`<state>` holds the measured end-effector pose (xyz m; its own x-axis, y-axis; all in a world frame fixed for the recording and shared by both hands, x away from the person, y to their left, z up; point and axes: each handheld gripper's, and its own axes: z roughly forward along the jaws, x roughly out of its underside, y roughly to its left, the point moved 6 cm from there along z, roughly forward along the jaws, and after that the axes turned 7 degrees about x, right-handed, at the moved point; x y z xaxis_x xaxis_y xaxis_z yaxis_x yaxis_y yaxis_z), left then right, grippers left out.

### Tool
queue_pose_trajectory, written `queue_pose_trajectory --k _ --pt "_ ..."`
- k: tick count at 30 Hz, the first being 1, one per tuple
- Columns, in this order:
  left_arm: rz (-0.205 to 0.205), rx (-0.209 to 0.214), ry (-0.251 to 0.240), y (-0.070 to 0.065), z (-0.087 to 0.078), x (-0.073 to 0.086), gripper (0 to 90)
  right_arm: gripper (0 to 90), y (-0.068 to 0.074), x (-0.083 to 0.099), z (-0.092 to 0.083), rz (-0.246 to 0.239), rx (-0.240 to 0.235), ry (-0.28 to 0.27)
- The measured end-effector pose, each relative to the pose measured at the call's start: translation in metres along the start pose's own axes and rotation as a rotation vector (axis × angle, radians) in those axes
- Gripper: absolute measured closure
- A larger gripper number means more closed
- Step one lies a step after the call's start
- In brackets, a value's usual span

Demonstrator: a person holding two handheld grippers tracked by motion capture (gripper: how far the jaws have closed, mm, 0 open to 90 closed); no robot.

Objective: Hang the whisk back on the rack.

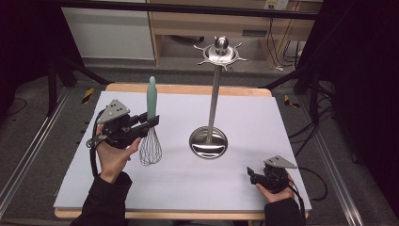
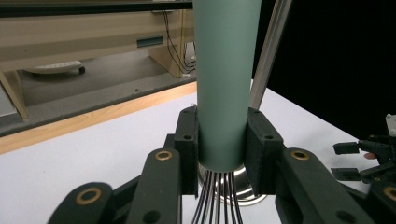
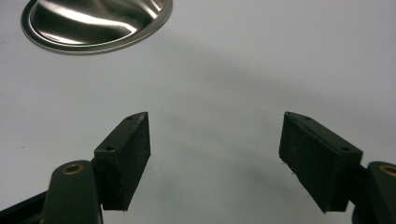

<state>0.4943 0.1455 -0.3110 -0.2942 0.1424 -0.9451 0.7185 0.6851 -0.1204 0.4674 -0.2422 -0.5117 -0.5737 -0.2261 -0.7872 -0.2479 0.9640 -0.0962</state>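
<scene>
Whisk (image 1: pixel 150 123) is clenched upright by left gripper (image 1: pixel 148 121), lifted left of hook stand (image 1: pixel 212 108); hanging likely left. Right gripper (image 1: pixel 251 173) is released, idle near stand's base.

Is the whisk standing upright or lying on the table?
Upright: the left gripper grips the whisk by its green handle, handle up and wires down.

whisk (image 1: pixel 150 123): pale green handle, silver wires
stand (image 1: pixel 212 106): shiny silver
table (image 1: pixel 188 197): white top, light wood edge
left gripper (image 1: pixel 151 122), right gripper (image 1: pixel 251 172): black
</scene>
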Motion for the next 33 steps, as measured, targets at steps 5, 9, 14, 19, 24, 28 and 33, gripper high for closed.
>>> queue_pose_trajectory --k 5,9,14,19,24,28,33 --pt "0.012 0.006 -0.001 -0.003 0.002 -0.005 69.0 25.2 0.0 0.0 0.0 -0.002 -0.001 -0.001" --pt "0.032 0.01 0.001 -0.008 0.006 -0.012 69.0 25.2 0.0 0.0 0.0 -0.002 -0.001 0.002" --pt "0.043 0.008 -0.002 -0.012 0.008 -0.018 69.0 25.2 -0.001 0.0 0.001 -0.003 -0.003 -0.002" --pt "0.056 0.009 -0.004 -0.016 0.01 -0.024 69.0 25.2 0.0 0.0 0.001 -0.003 -0.004 -0.001" --pt "0.072 0.01 -0.002 -0.021 0.015 -0.032 69.0 25.1 0.0 0.0 0.001 -0.001 -0.005 -0.003" --pt "0.077 0.007 -0.008 -0.023 0.017 -0.035 69.0 25.1 -0.001 -0.001 0.001 -0.001 -0.005 -0.005" --pt "0.089 0.014 0.002 -0.028 0.023 -0.039 69.0 25.1 -0.001 -0.001 0.001 0.002 -0.004 -0.005"
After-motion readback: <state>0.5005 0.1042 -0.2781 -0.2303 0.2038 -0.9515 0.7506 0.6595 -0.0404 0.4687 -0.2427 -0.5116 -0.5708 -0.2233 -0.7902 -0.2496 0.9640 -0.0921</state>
